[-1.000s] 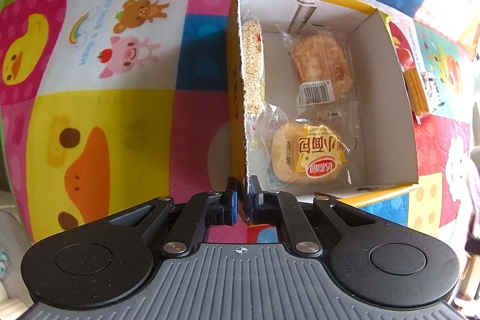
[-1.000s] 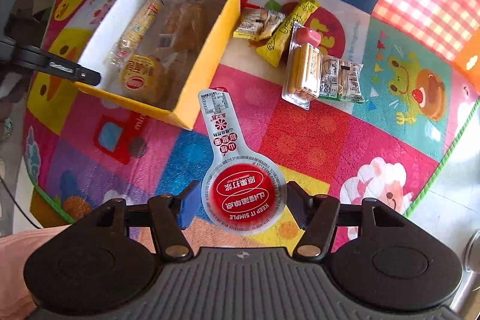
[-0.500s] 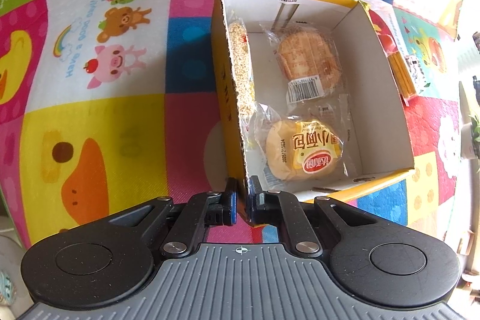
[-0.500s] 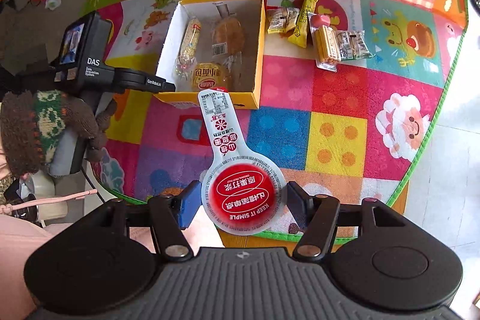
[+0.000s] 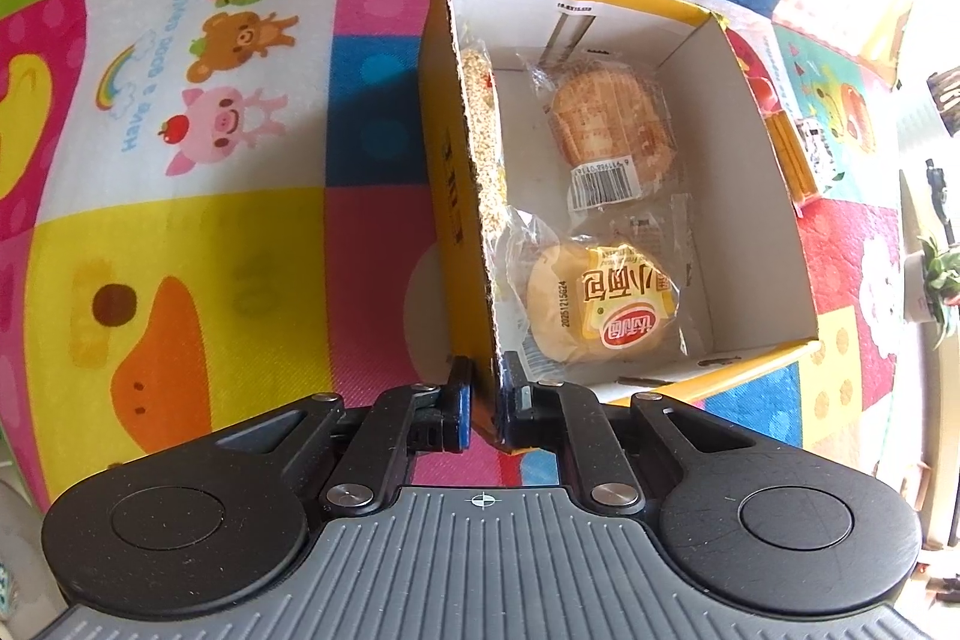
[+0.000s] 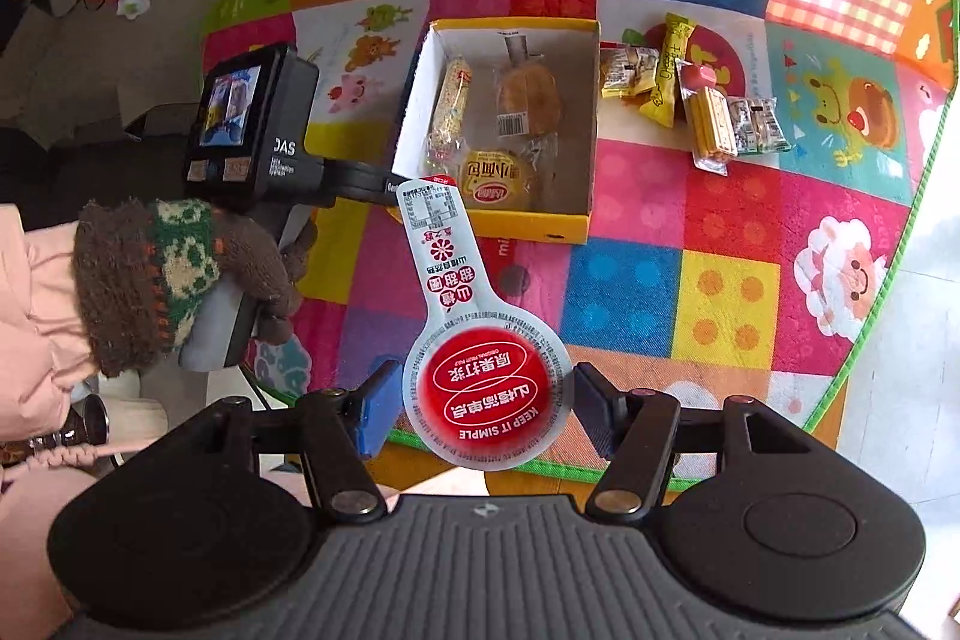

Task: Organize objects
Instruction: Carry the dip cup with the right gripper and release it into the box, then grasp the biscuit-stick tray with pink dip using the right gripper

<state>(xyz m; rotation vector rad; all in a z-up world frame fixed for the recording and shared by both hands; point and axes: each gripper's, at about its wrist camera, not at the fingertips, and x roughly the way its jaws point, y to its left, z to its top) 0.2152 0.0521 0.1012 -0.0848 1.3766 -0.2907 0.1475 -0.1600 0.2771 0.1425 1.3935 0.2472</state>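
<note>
A yellow cardboard box (image 5: 744,100) stands on the play mat and holds a sesame bar (image 5: 480,130), a wrapped cake (image 5: 612,124) and a small bread pack (image 5: 600,304). My left gripper (image 5: 485,400) is shut on the box's near left corner wall. The box also shows in the right wrist view (image 6: 528,220). My right gripper (image 6: 480,400) is shut on a red-and-white spoon-shaped snack pack (image 6: 474,340), held high above the mat in front of the box.
Several loose snacks lie on the mat right of the box: a yellow bar (image 6: 666,70), a small pack (image 6: 627,70), biscuit sticks (image 6: 708,124), a striped pack (image 6: 759,124). The mat's green edge (image 6: 870,334) borders bare floor. A gloved hand (image 6: 180,274) holds the left device.
My right gripper has risen and pulled back with the snack pack, so the box looks smaller and farther. My left gripper keeps its hold on the box corner; the box shifted slightly.
</note>
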